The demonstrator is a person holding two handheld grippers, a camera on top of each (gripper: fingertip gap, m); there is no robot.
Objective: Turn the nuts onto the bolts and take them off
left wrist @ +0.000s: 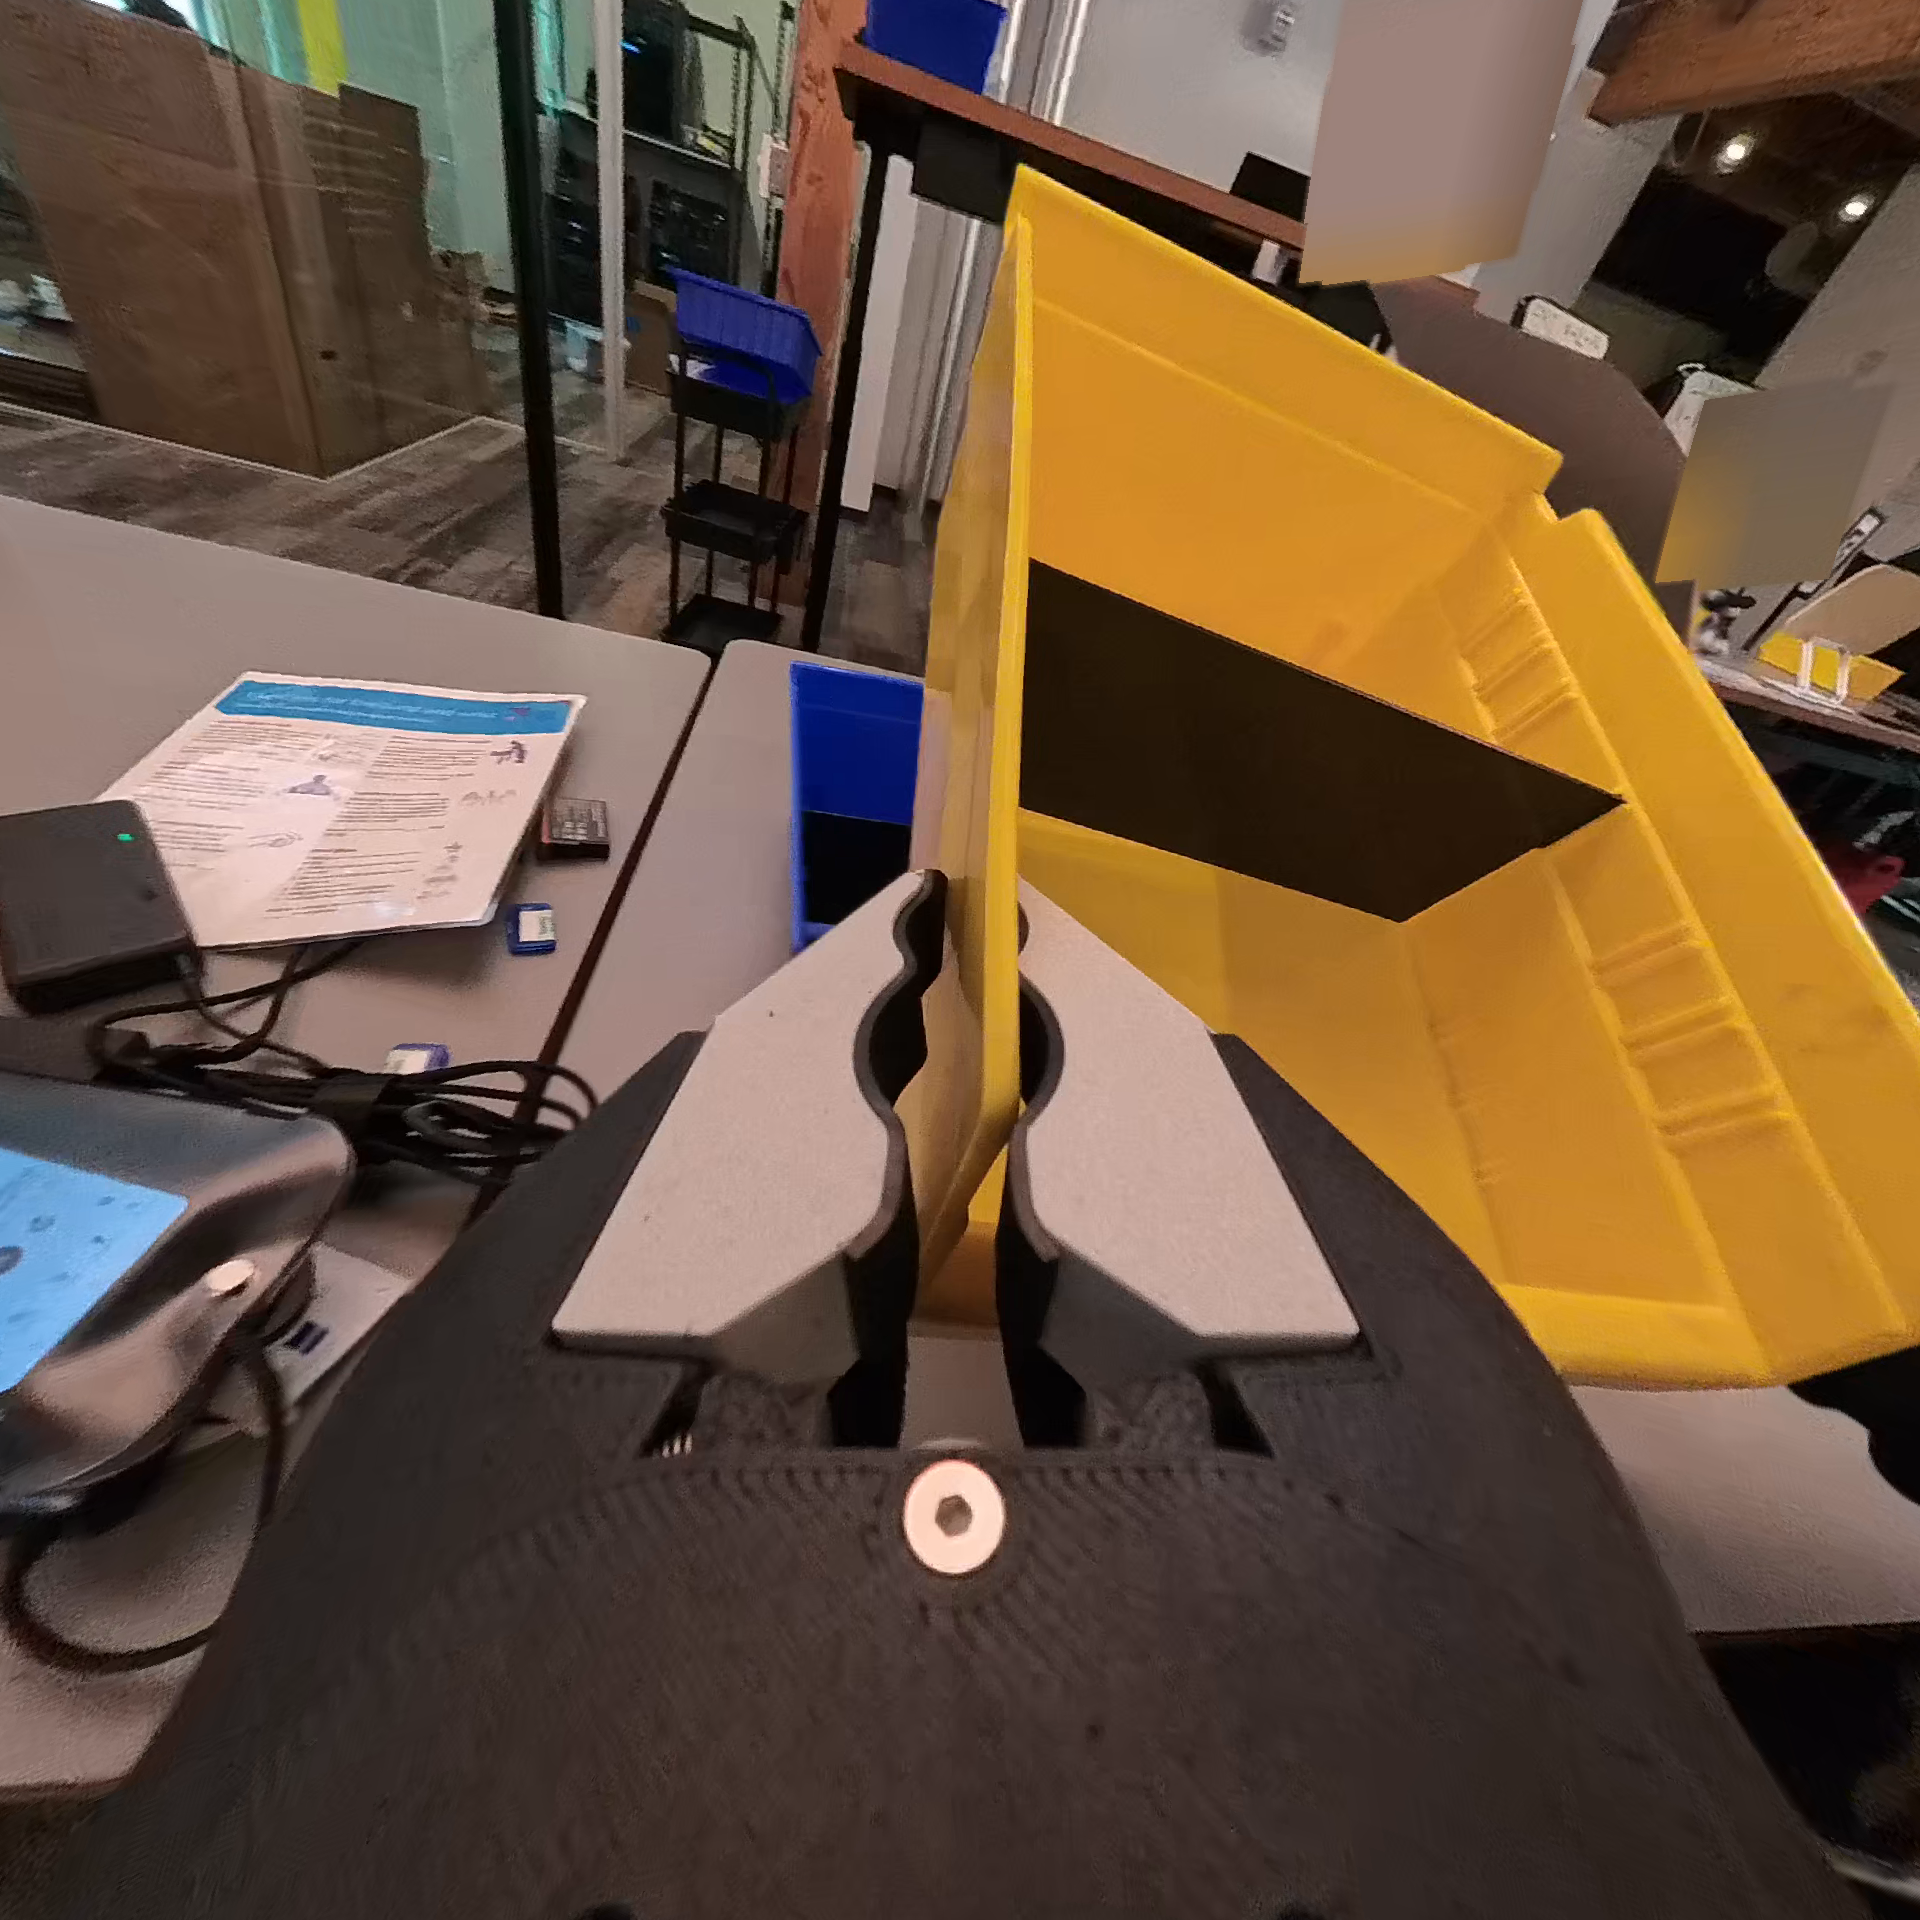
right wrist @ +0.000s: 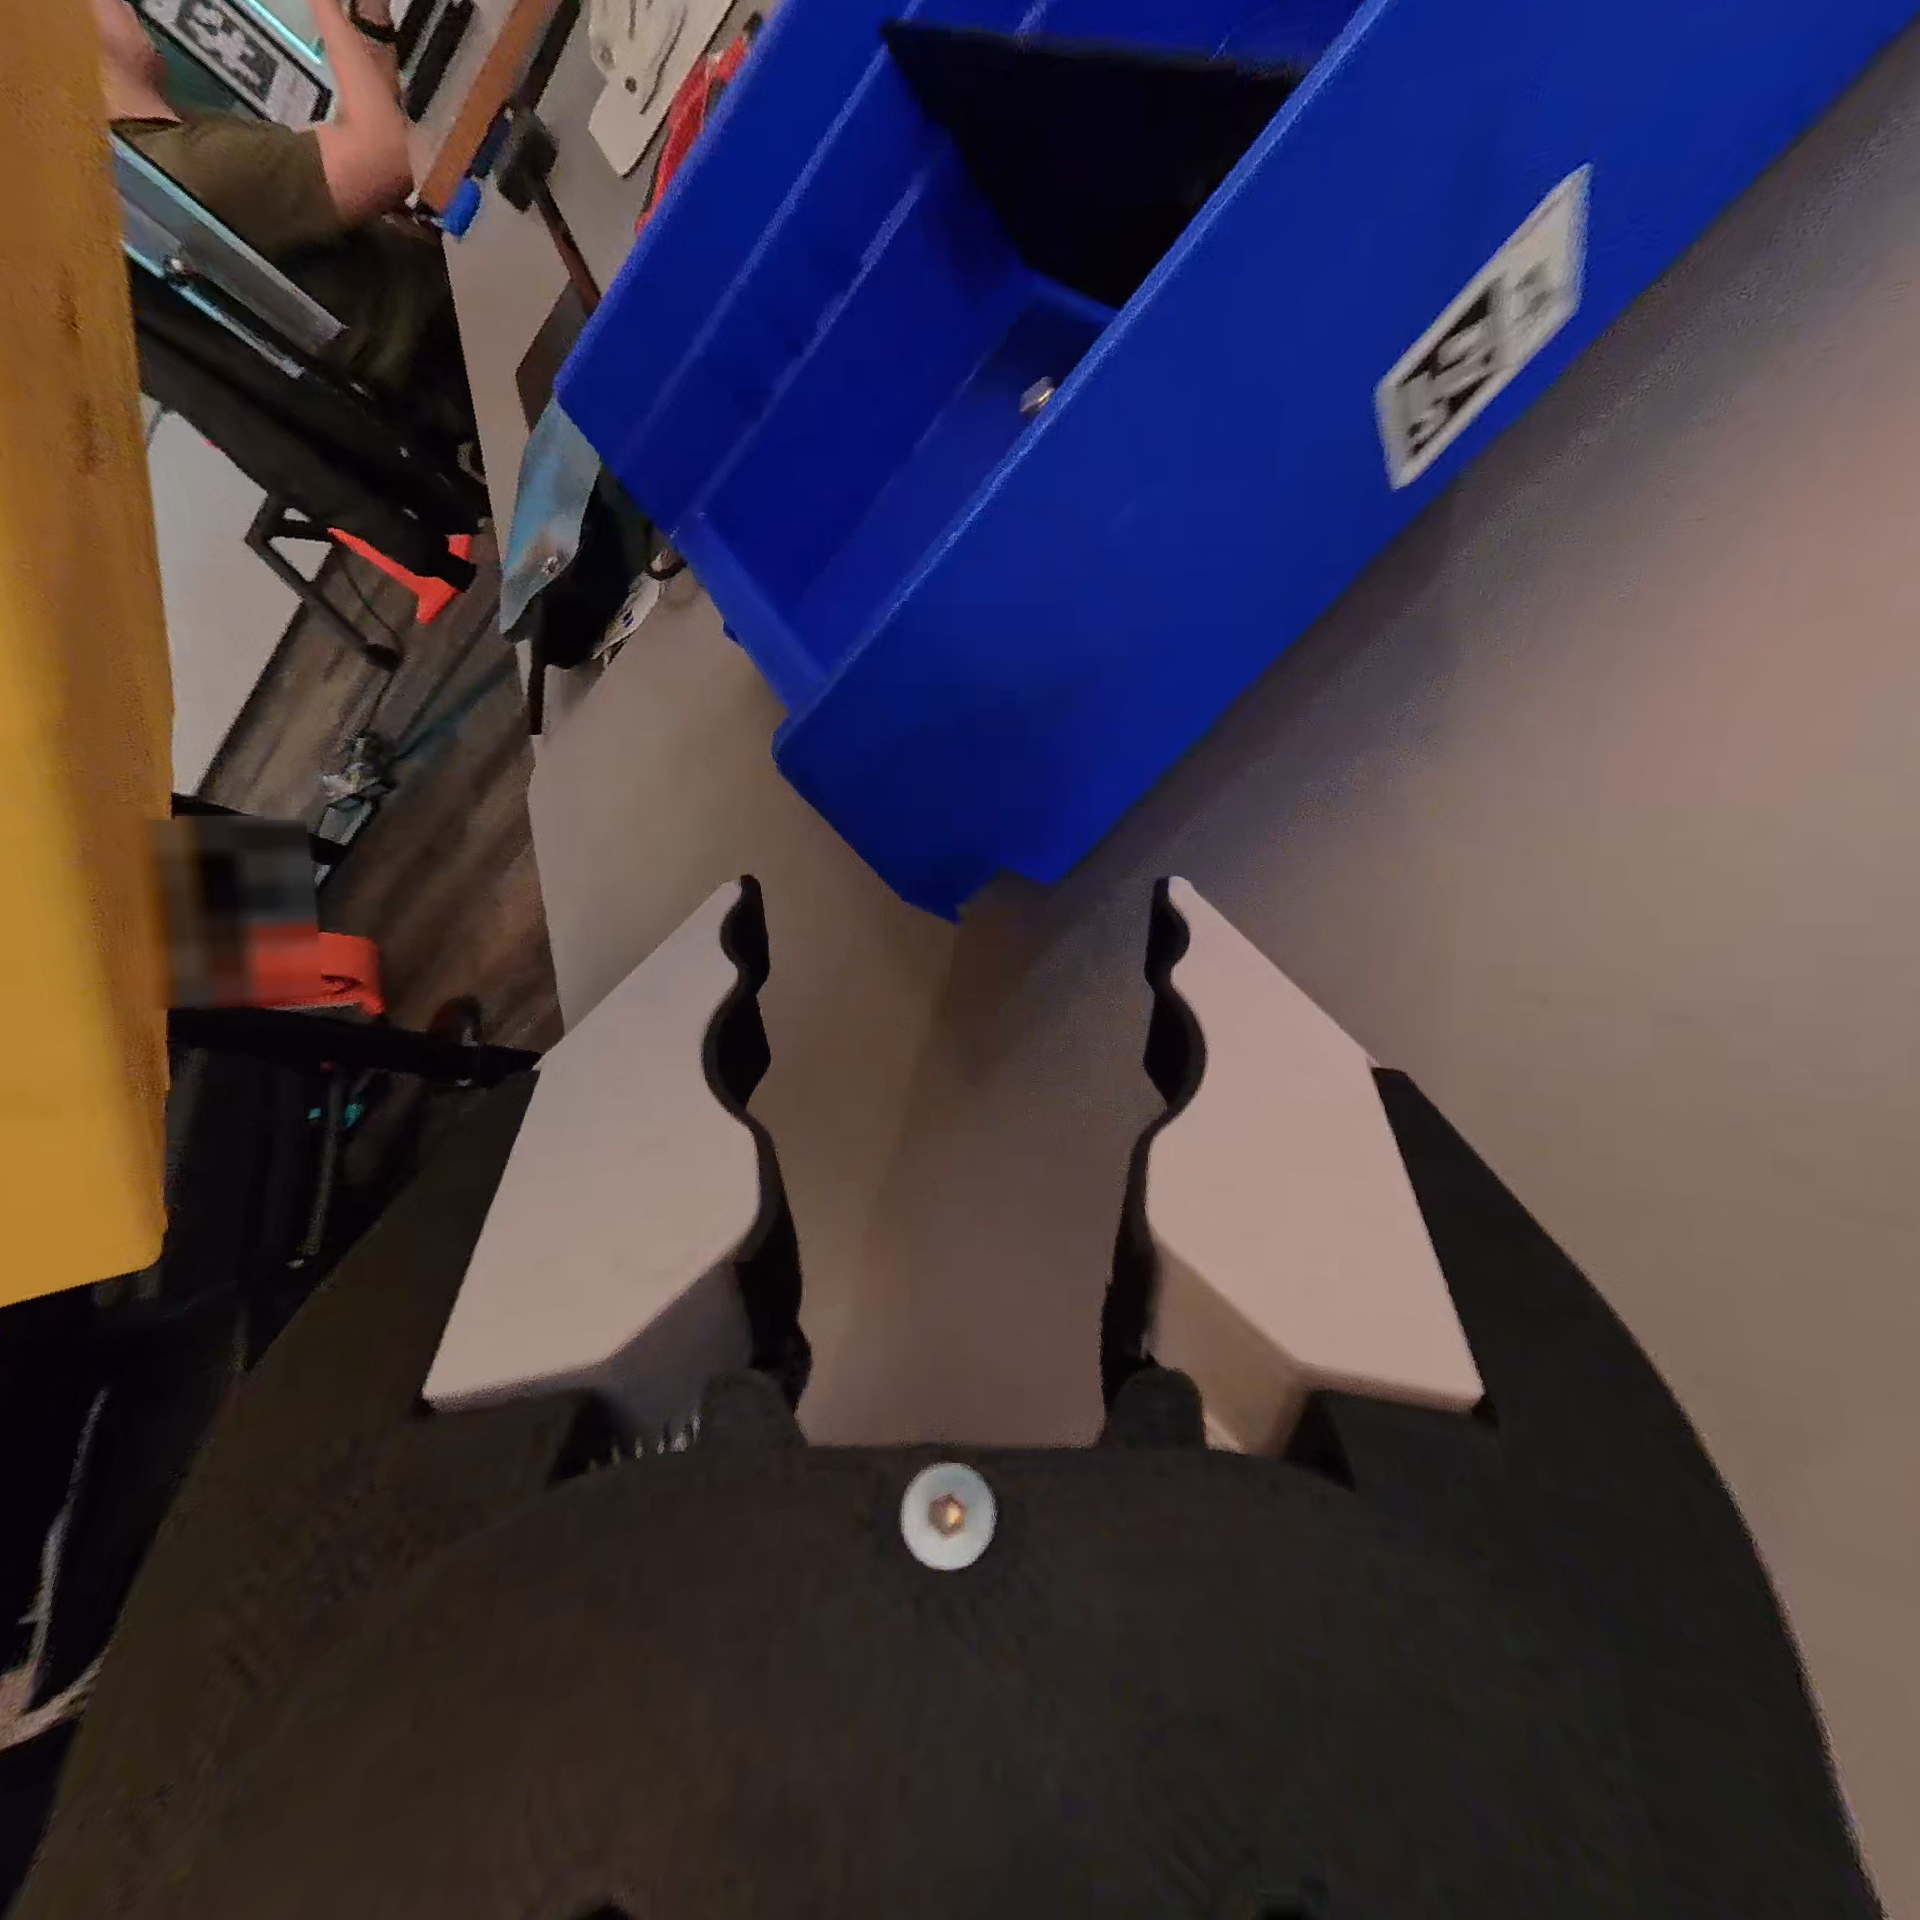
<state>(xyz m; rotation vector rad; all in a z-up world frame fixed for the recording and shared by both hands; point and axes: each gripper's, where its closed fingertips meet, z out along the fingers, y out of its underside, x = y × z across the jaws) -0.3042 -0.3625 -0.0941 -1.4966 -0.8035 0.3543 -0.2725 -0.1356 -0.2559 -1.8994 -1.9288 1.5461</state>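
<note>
Left claw (left wrist: 971, 1049): my two fingers are pressed together on the side wall of the yellow bin (left wrist: 1299, 727), which I hold lifted and tipped off the grey table (left wrist: 208, 603).
Yellow bin, contents: a black divider (left wrist: 1278, 748) crosses the inside; no nuts or bolts show in it from my left wrist view.
Right claw (right wrist: 956, 997): my fingers stand apart with nothing between them, hovering over the bare table (right wrist: 1558, 935).
Blue bin (right wrist: 1039, 623): lies just beyond my right fingertips, its near corner almost between them.
Blue bin, long axis: runs from that near corner away to the far right.
Task part: one small metal nut or bolt head (right wrist: 1037, 395) rests on the blue bin's floor, near side of its black divider (right wrist: 1091, 156); I cannot tell which it is.
Direction from right claw: straight ahead, slightly right, down inside the bin.
Nearer claw: the right, I judge; the left is occupied with the yellow bin.
Likely need: reach over the near wall and down.
</note>
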